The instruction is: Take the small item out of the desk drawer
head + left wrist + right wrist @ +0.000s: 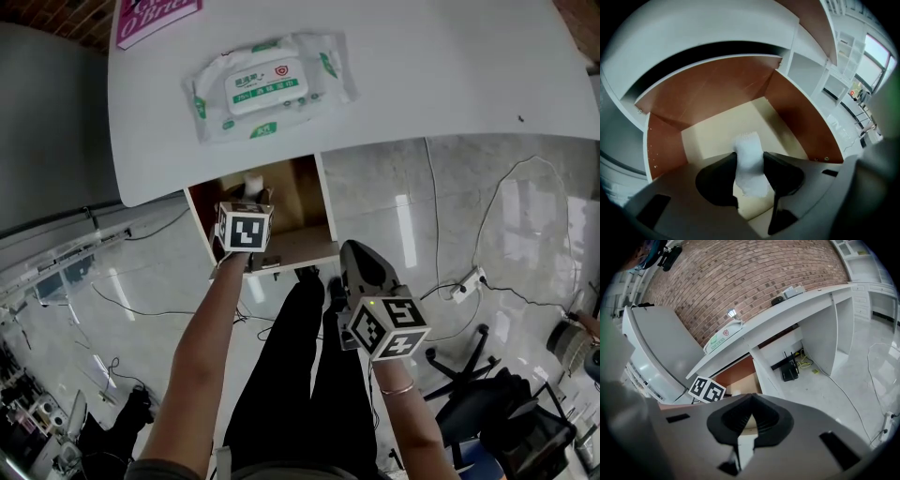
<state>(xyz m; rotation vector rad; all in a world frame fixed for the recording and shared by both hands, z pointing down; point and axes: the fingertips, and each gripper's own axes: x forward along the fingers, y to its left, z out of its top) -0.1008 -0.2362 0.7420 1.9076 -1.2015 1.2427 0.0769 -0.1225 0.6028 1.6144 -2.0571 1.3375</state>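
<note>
Left fingers (717,180), white item (749,165) lengthwise between

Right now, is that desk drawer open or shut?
Open: the drawer sticks out from under the desk, brown inside showing, with a small white item in it.

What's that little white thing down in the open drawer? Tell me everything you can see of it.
The white item is small and narrow, with a rough, crumbly-looking surface. It may be foam or crumpled tissue, but the material is hard to tell. It stands roughly upright inside the open drawer, over the cream floor and clear of the brown walls. The left gripper has a black jaw against each of its sides and seems to be pinching it.
</note>
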